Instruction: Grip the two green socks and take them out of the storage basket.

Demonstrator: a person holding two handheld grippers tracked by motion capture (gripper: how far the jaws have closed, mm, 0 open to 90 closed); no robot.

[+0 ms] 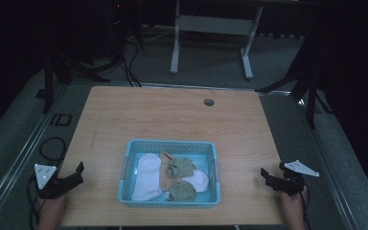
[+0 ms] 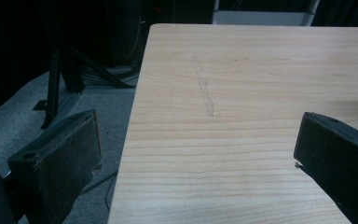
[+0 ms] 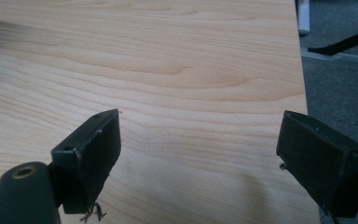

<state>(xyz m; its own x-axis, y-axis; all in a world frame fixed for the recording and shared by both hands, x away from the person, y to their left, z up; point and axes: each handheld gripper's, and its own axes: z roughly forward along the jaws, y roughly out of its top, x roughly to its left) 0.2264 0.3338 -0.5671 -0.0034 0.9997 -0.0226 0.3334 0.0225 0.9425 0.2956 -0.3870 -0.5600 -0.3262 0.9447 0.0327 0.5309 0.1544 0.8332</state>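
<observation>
High view, pale wood-grain bench (image 1: 172, 115), rectangular blue lattice plastic basket (image 1: 168, 201) of soft crumpled socks (image 1: 147, 177), left gripper (image 1: 78, 173) and right gripper (image 1: 267, 176) flanking it, jaws apart, empty.

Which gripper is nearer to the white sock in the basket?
Left. The left gripper sits off the basket's left side, where the white sock lies; the right gripper is beyond the opposite side.

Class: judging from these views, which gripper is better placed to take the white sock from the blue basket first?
Left, probably. The white sock lies at the blue basket's left end, nearer the left gripper than the right gripper. Both are open and empty.
</observation>
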